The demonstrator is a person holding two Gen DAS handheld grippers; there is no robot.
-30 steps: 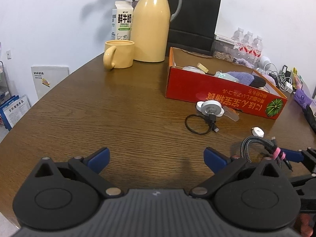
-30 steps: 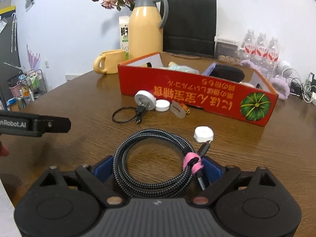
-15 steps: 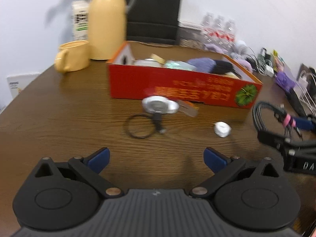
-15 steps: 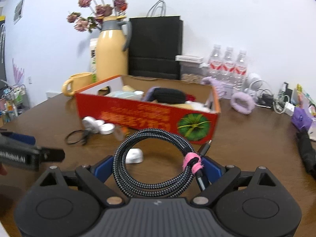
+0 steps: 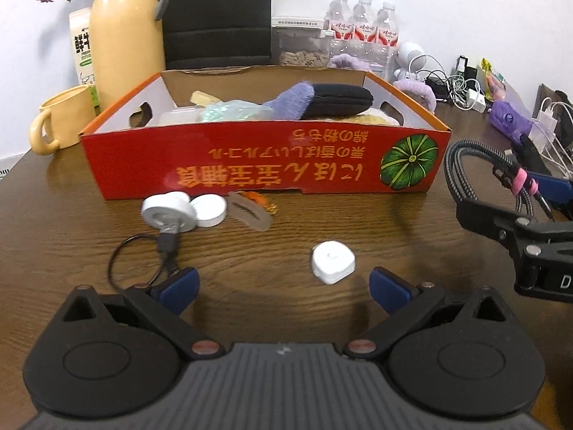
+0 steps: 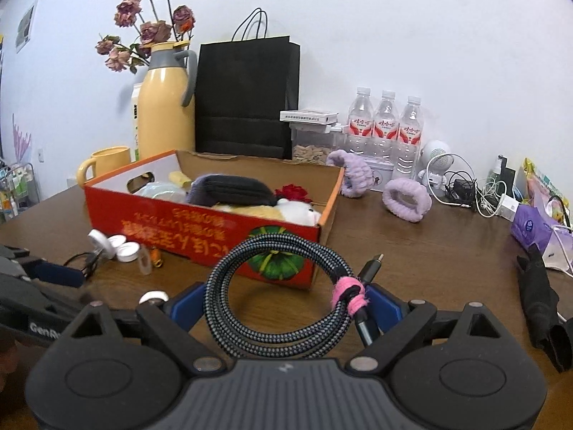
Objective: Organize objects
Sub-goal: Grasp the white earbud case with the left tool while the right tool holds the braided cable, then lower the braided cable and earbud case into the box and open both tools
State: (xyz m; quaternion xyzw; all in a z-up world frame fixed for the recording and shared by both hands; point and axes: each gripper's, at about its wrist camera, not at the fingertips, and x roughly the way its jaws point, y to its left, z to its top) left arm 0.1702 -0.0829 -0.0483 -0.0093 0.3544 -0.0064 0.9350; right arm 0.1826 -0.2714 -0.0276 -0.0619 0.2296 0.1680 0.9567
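Observation:
My right gripper (image 6: 283,304) is shut on a coiled braided cable (image 6: 250,308) bound with a pink tie (image 6: 349,294), lifted above the table before the red cardboard box's (image 6: 200,229) right corner. The left wrist view shows that coiled cable (image 5: 465,168) at the far right, beside the red box (image 5: 265,175). My left gripper (image 5: 283,288) stands open low over the table, with a small white square charger (image 5: 333,263) just ahead of its fingers. White round discs (image 5: 170,211) with a thin black cable loop (image 5: 139,261) and a beige hair clip (image 5: 249,211) lie before the box.
The box holds a black pouch (image 5: 340,100), a purple cloth and a plush toy (image 6: 286,211). Behind stand a yellow thermos (image 5: 125,39), a yellow mug (image 5: 61,122), a black paper bag (image 6: 247,96) and water bottles (image 6: 386,129). Purple scrunchies (image 6: 406,200), chargers and a black umbrella (image 6: 540,294) crowd the right.
The right gripper has lifted the coiled cable off the table and carried it right toward the box's right end. The left gripper swung right and moved nearer the white charger.

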